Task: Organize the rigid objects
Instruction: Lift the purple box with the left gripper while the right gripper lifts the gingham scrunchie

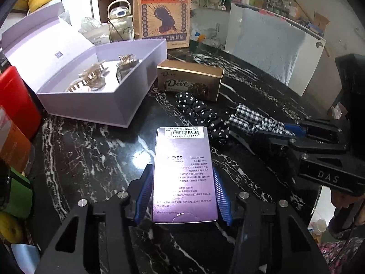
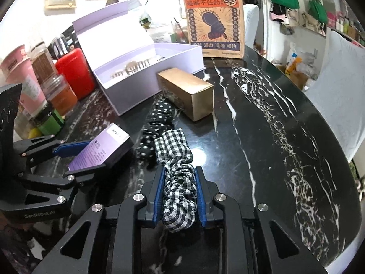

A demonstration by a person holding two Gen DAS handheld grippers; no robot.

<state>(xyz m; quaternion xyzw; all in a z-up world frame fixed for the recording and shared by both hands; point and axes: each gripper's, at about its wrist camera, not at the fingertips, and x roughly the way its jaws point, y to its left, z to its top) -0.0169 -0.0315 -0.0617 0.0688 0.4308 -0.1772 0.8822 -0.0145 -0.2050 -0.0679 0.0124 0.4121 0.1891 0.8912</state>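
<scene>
My left claw (image 1: 182, 189) pinches the purple box (image 1: 183, 173); right claw (image 2: 180, 194) squeezes the checked scrunchie (image 2: 176, 164). Lifting, the dotted scrunchie (image 2: 157, 125) ahead may snag.

At the back of your black white-veined marble tabletop (image 2: 262, 114) stands a brown printed paper bag (image 2: 215, 20); left of it, you see a red plastic container (image 2: 76, 74) and a pink paper cup (image 2: 22, 75).
</scene>
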